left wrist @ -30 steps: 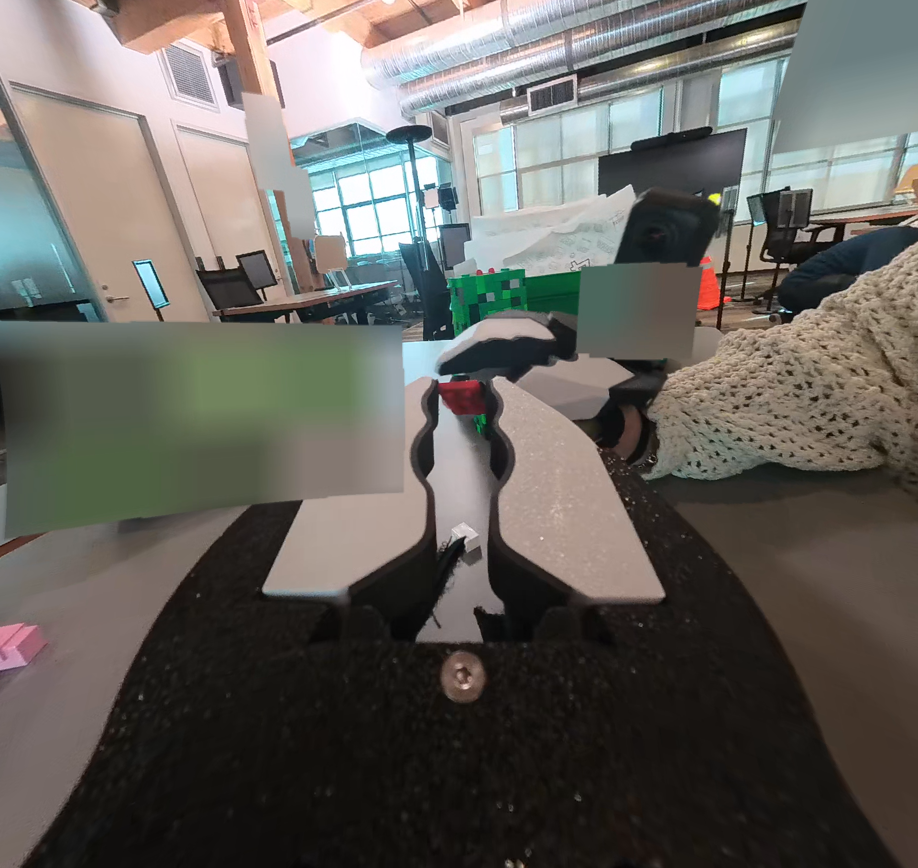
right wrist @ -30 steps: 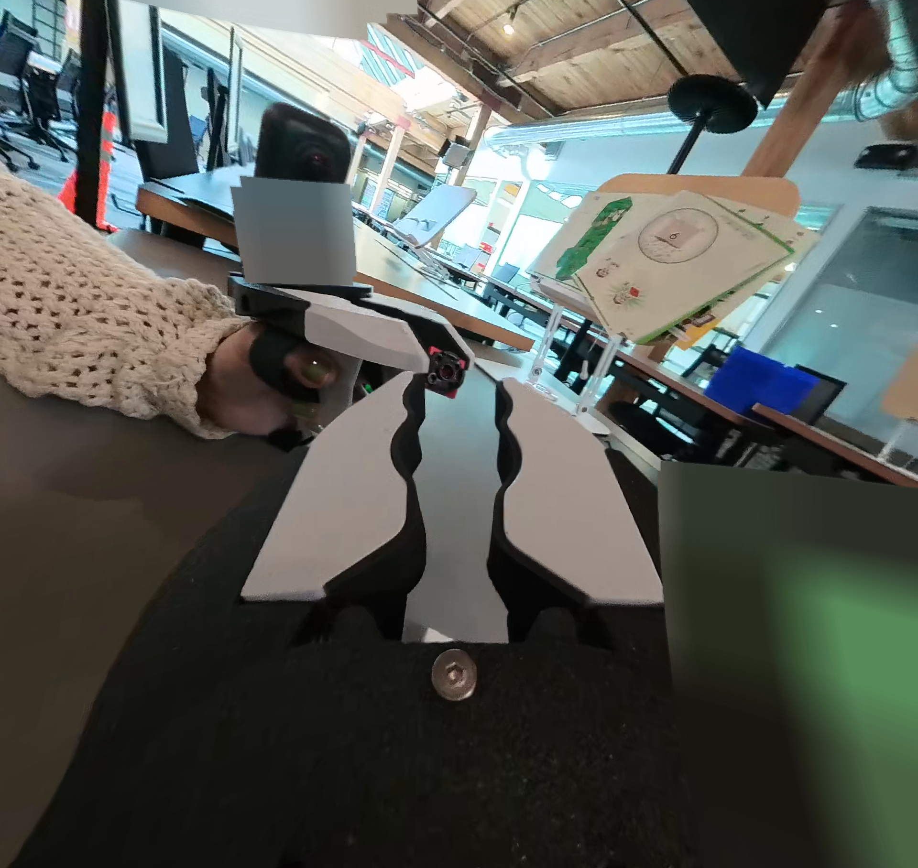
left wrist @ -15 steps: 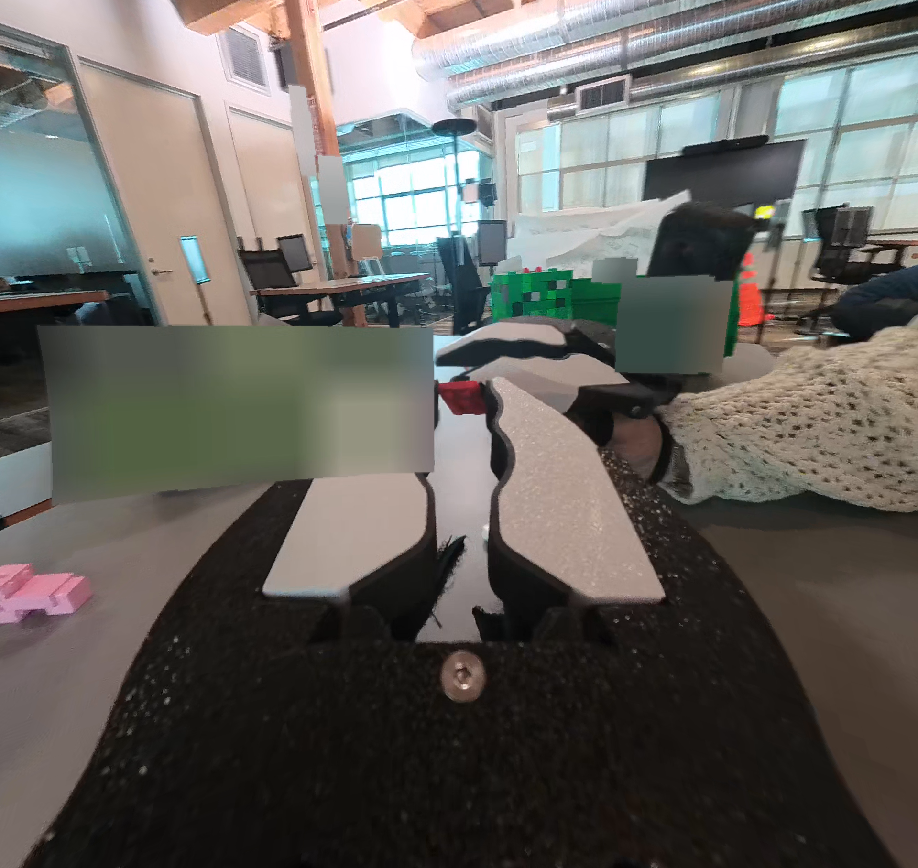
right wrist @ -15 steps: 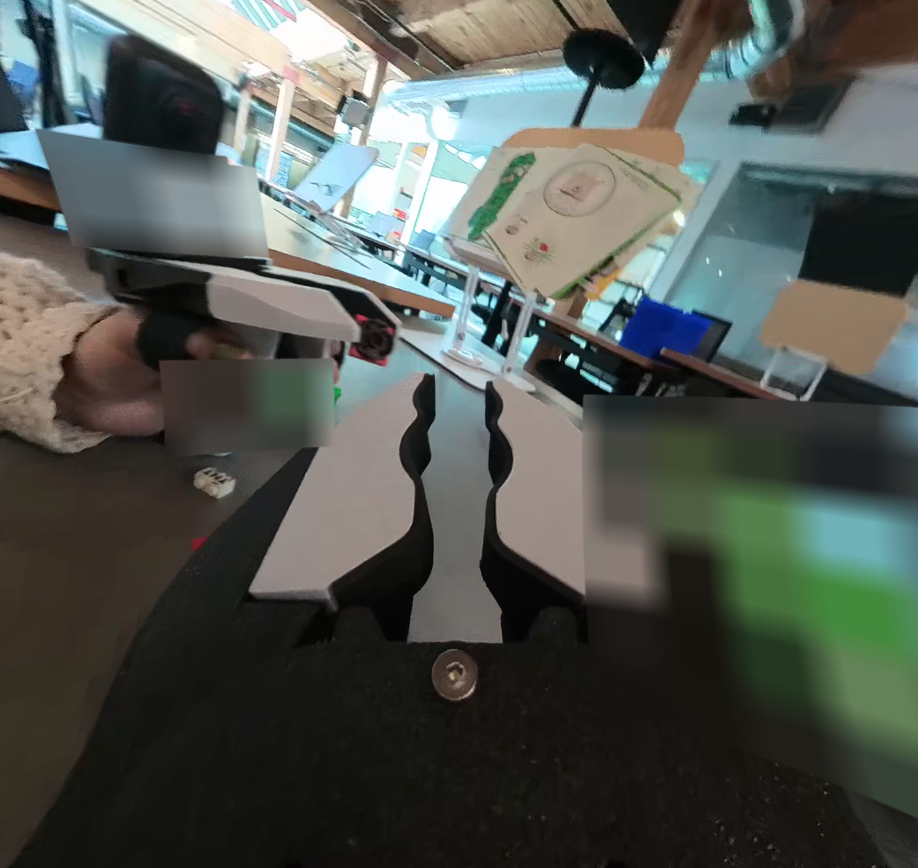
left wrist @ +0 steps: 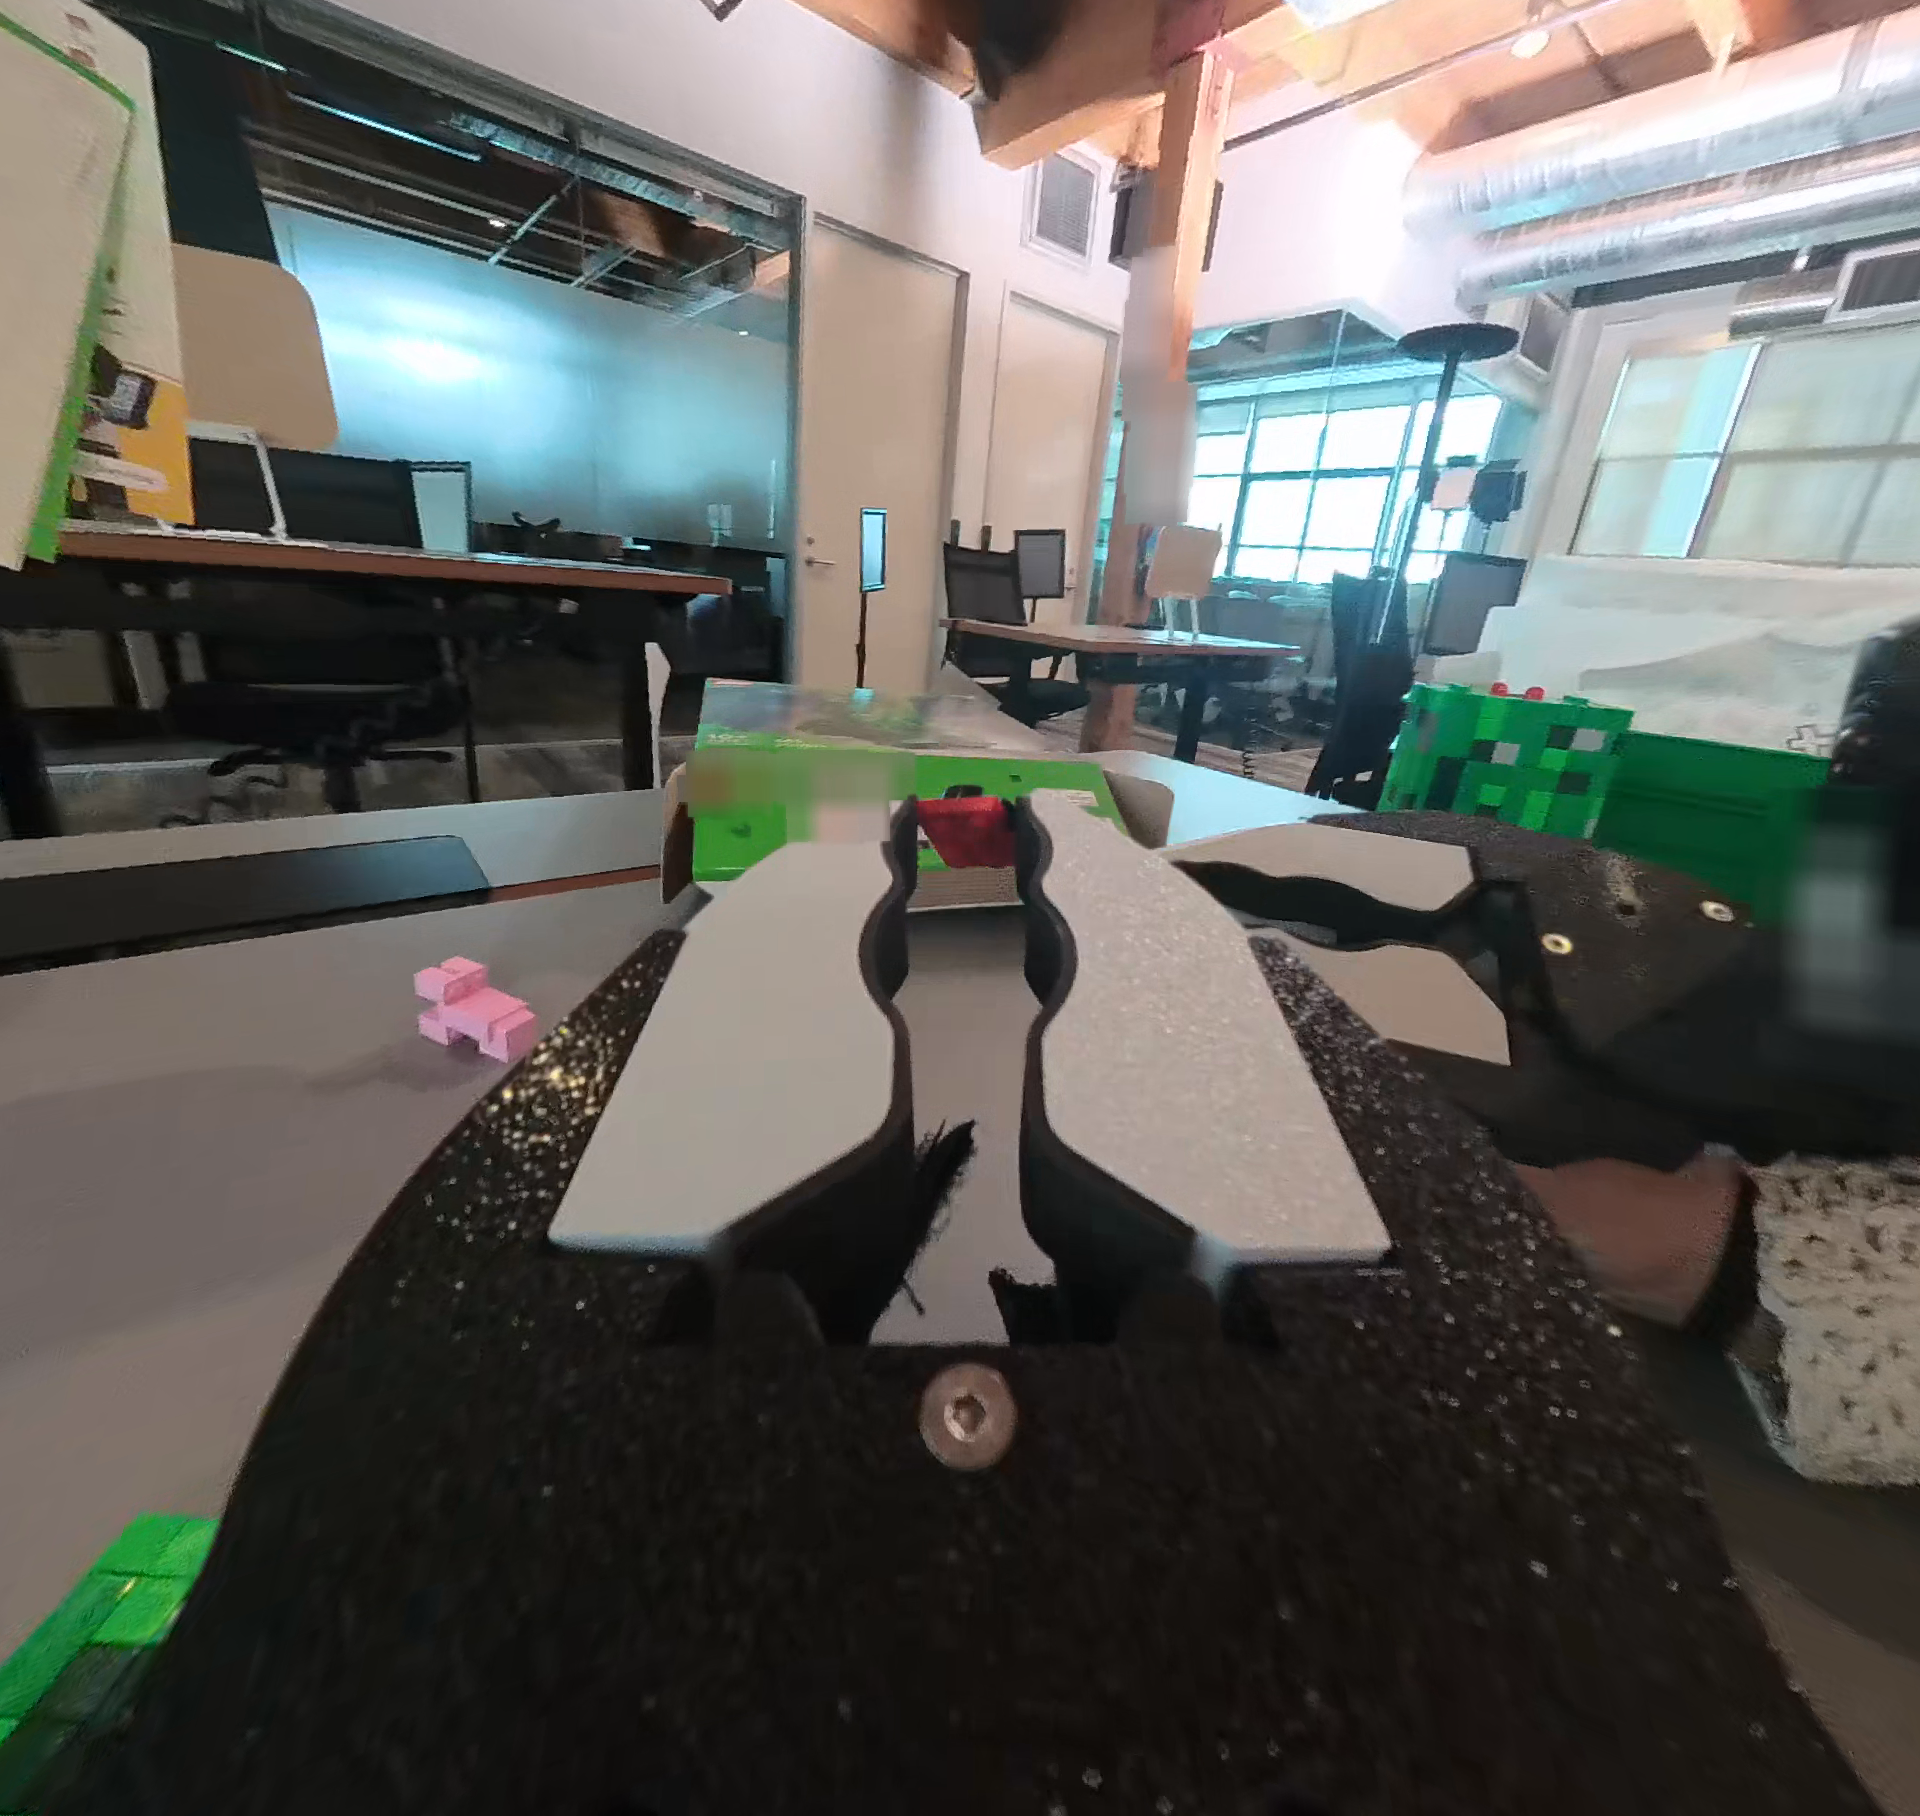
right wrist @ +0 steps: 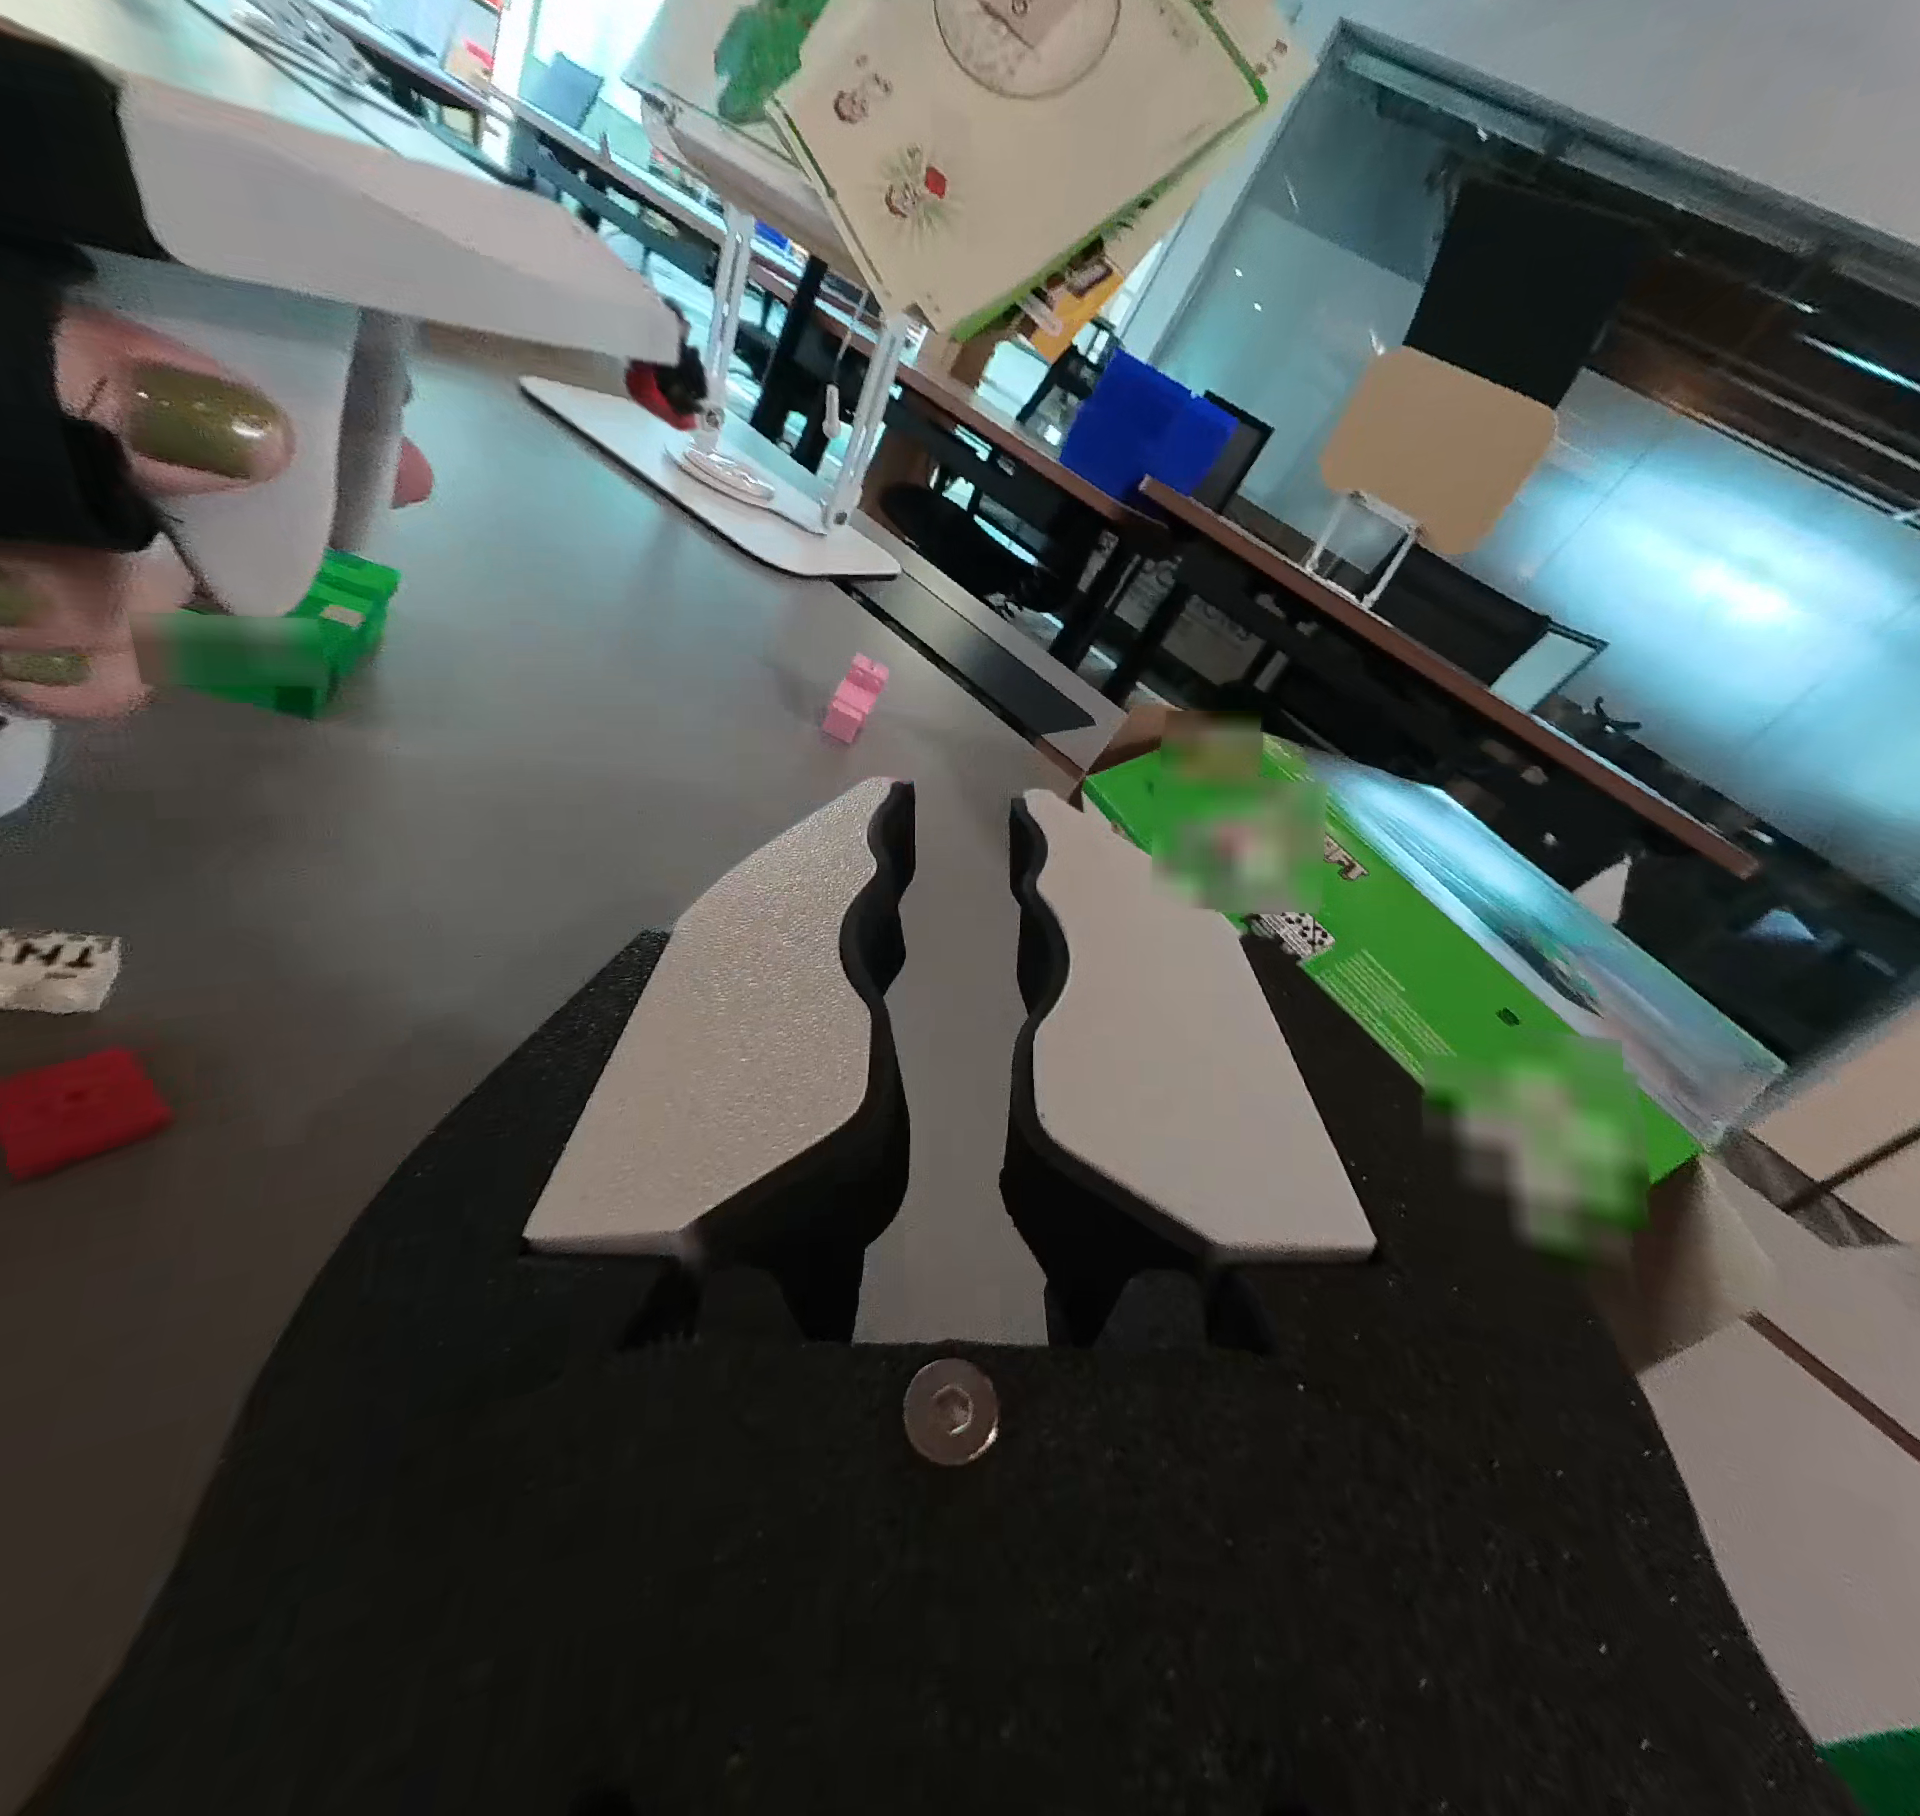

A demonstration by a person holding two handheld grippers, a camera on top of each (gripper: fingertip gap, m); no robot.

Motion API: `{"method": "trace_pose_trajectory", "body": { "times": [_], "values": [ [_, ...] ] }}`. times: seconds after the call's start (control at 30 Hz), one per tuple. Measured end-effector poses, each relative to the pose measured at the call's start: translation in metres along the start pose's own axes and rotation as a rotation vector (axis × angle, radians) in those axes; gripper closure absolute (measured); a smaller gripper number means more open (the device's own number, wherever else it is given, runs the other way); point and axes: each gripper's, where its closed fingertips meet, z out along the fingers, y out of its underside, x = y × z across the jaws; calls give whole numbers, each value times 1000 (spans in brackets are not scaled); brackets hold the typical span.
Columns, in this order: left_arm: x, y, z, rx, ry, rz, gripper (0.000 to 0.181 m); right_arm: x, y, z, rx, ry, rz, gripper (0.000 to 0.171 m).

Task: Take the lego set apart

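My left gripper [left wrist: 964, 816] is shut on a small red brick [left wrist: 968, 831] at its fingertips and holds it above the grey table [left wrist: 260, 1122]. In the right wrist view the left gripper [right wrist: 670, 358] shows at the upper left with the red brick [right wrist: 655, 386] at its tip. My right gripper [right wrist: 961, 802] is open and empty, low over the table; it also shows in the left wrist view [left wrist: 1205, 873] to the right, apart from the brick. Green bricks [right wrist: 301, 634] lie under the left hand.
A pink lego piece [right wrist: 852, 696] [left wrist: 473, 1013], a red plate [right wrist: 78, 1106] and a white printed tile [right wrist: 57, 966] lie on the table. A green box [right wrist: 1403, 945] [left wrist: 831, 821] lies ahead. A green blocky model [left wrist: 1507, 758] and a booklet on a stand [right wrist: 987, 93] stand behind. My right fingertips sit around 9 centimeters from my left ones. The red plate [right wrist: 78, 1106] lies around 12 centimeters away from my right fingertips.
The two grippers have drawn apart. My left gripper swung left with the red brick still in it. My right gripper came off the brick and turned down toward the table.
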Motion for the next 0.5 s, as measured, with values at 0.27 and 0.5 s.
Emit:
{"method": "trace_pose_trajectory", "body": {
  "times": [0.27, 0.5],
  "values": [
    [2, 12, 8, -43, 3, -15, 164, -7, 4, 3, -37, -16, -70, 155],
    [23, 21, 14, -87, 68, 111, 164, -7, -4, -2, 30, -42, -9, 156]
  ]
}}
